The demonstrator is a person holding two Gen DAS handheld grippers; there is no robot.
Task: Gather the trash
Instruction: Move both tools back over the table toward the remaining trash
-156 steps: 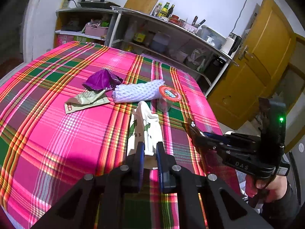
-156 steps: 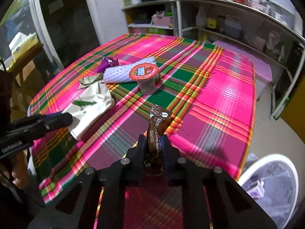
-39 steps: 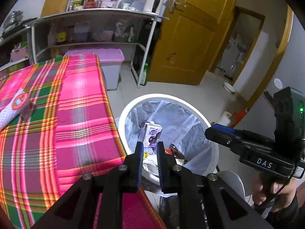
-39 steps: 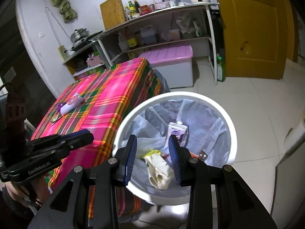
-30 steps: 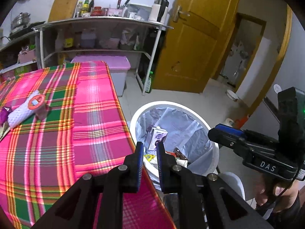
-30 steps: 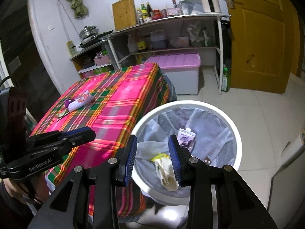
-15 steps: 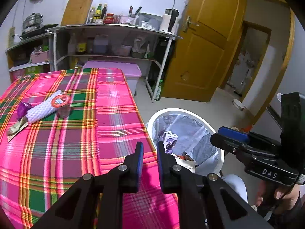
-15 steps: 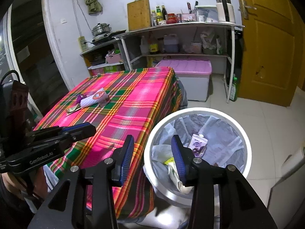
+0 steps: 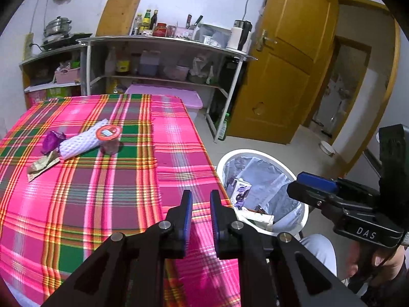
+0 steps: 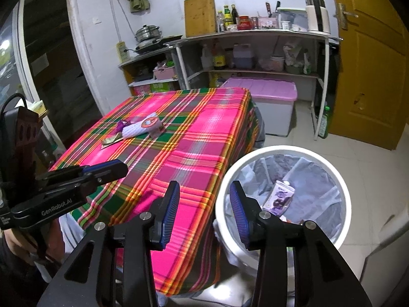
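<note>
Now both my tongs, left (image 9: 198, 199) nearly closed and right (image 10: 203, 197) spread, have left the bin (image 10: 340, 179) empty, facing the tabletop (image 9: 107, 179) litter.

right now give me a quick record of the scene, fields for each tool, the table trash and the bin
left tool: nearly shut, empty
right tool: open, empty
table trash: white foam net, red-lidded cup, purple wrapper, flat packet, bunched on the plaid tablecloth
bin: on the floor beside the table, lined, purple carton inside
</note>
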